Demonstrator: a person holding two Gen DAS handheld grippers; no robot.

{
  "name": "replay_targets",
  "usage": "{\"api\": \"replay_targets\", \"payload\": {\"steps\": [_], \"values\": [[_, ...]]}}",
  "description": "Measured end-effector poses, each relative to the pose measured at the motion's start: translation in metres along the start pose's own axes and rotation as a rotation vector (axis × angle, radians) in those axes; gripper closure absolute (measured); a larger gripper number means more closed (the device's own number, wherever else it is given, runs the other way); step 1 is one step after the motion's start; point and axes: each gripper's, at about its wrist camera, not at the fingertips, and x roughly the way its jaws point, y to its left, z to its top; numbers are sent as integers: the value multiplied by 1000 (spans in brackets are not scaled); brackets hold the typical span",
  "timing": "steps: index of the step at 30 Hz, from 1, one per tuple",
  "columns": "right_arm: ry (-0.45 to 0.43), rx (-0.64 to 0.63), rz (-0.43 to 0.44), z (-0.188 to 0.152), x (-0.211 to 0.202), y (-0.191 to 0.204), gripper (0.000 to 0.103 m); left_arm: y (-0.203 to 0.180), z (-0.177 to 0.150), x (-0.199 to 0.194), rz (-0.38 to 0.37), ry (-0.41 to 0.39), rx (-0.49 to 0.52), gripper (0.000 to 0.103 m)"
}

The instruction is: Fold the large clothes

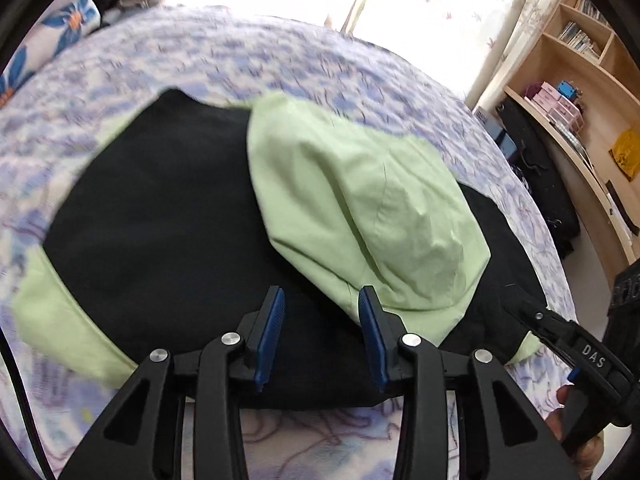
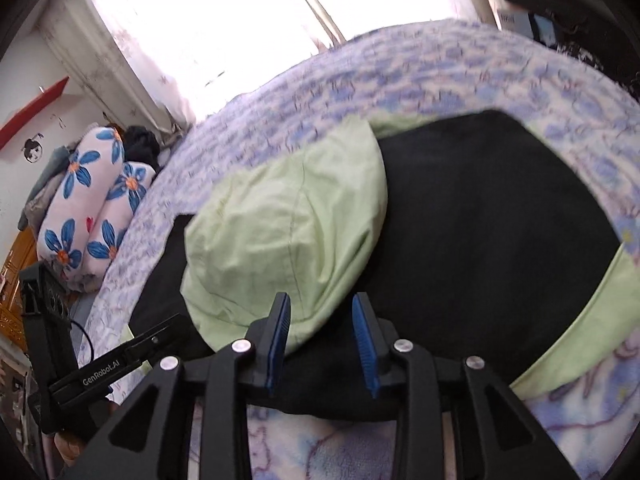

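Black and pale green cloth: one large garment (image 1: 168, 216) is lying on the bed (image 1: 280, 52), its dark body spreading flat across the blue-and-lilac flowered bedspread. A pale green part (image 1: 360, 208) is lying folded over on top of the black, puffed and creased. More green is showing along the garment's outer edge in both wrist views.

Left gripper (image 1: 322, 320): is hovering above the near edge of the garment, its jaws standing apart, blue ribbed pads (image 1: 272, 328) facing each other with nothing pinched between them. The green flap is lying beyond its right finger, not clamped.

Right gripper (image 2: 322, 328): is likewise hanging over the near hem, fingers parted and gripping nothing; the green fold (image 2: 280, 232) is sitting just past its left pad.

Each gripper is appearing at the edge of the other's view, a person's hand (image 1: 584, 444) partly showing on the handle.

Surroundings: flowered pillows (image 2: 92, 216) are resting at the head of the bed; a wooden bookshelf (image 1: 580, 64) is standing beside it; a bright curtained window (image 2: 192, 32) is glaring behind.
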Motion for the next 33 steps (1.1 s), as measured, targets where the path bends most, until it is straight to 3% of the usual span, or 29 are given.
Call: {"api": "replay_targets", "payload": {"steps": [6,14,19,22,25,26,27,28,30,33], "values": [[-62,-74,18,10,-2,19,71,-13,24,-7,-10,-66,22,67],[-81,-124,54,35,36,51,71,-12,63,4,-54,-136,20,67],[-5,-150,61,47,80,57,71,-8,82,35,-36,-111,-12,67],[51,-173,2,46,106,52,71,-2,83,61,16,-44,-9,67],[7,-181,-171,48,108,33,81,14,74,88,185,23,-3,79],[-11,-166,-221,49,106,20,97,19,71,91,195,26,-3,80],[-19,-139,-235,51,104,7,103,25,68,91,167,13,-10,80],[-24,-103,-250,52,100,-7,103,29,66,90,152,2,-13,80],[-17,-38,-199,53,94,-26,103,30,63,88,148,-6,-2,80],[-20,-57,-217,50,91,-22,103,29,61,87,162,-12,13,80]]}}
